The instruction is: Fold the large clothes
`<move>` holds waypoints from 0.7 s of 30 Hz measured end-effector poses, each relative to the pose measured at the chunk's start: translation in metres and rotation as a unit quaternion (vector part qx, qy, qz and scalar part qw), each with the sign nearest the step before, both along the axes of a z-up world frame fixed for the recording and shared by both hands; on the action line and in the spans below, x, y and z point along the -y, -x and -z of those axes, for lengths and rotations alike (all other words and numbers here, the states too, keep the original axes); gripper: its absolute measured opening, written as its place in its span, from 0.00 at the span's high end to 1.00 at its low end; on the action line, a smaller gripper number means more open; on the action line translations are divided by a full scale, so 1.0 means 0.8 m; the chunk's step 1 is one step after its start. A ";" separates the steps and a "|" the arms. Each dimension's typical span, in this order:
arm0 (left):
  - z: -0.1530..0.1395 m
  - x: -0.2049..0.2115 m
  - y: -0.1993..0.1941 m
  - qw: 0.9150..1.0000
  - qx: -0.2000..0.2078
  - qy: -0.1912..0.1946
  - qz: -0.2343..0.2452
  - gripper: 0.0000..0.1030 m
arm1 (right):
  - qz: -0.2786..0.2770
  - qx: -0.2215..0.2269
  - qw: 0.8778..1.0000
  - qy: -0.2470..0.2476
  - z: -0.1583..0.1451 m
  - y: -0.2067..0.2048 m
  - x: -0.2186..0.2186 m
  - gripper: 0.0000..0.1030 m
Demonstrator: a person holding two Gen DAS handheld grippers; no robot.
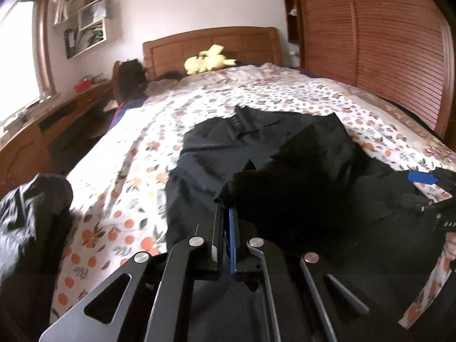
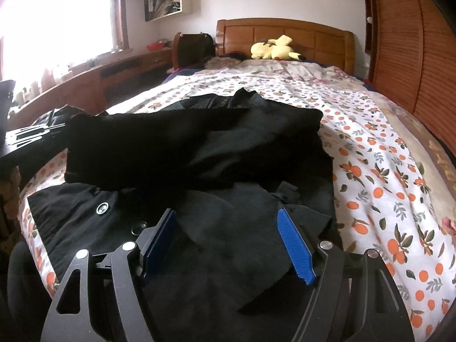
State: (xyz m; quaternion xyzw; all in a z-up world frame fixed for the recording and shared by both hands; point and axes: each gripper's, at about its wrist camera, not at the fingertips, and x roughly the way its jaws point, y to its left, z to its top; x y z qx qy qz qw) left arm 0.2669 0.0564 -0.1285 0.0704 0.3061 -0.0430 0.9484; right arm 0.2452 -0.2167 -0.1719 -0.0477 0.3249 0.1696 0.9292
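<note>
A large black garment (image 2: pixel 199 154) lies spread on a bed (image 2: pixel 384 176) covered with an orange-patterned sheet, a yellow soft toy (image 2: pixel 273 48) resting by the wooden headboard; a second dark heap of cloth (image 1: pixel 31 211) sits at the bed's left edge. The left gripper (image 1: pixel 226 213) has its jaws clenched on a lifted fold of the black garment, the cloth draping forward over the fingertips; the right gripper (image 2: pixel 228 236) hovers low over the near hem with its jaws released and nothing between them. The step in hand looks like carrying one side or sleeve across the body to make a fold, though the dark fabric hides exactly which edge is pinched; next, the left likely needs to lay that fold flat across the middle, while the right pins or smooths the cloth beneath.
</note>
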 end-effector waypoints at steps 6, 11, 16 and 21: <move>0.024 -0.029 0.008 1.000 -0.016 0.001 -0.021 0.97 | -0.004 -0.004 1.000 0.006 0.005 -0.001 -0.007 0.32; 0.033 -0.039 0.019 0.999 -0.019 0.004 -0.028 0.97 | -0.001 -0.006 1.000 0.010 0.009 -0.001 -0.006 0.32; 0.037 -0.040 0.031 0.999 -0.021 0.007 -0.031 0.69 | -0.001 -0.008 1.000 0.010 0.009 0.000 -0.006 0.32; 0.051 -0.033 0.048 0.999 -0.032 0.008 -0.018 0.54 | -0.004 -0.009 1.000 0.012 0.010 0.000 -0.007 0.32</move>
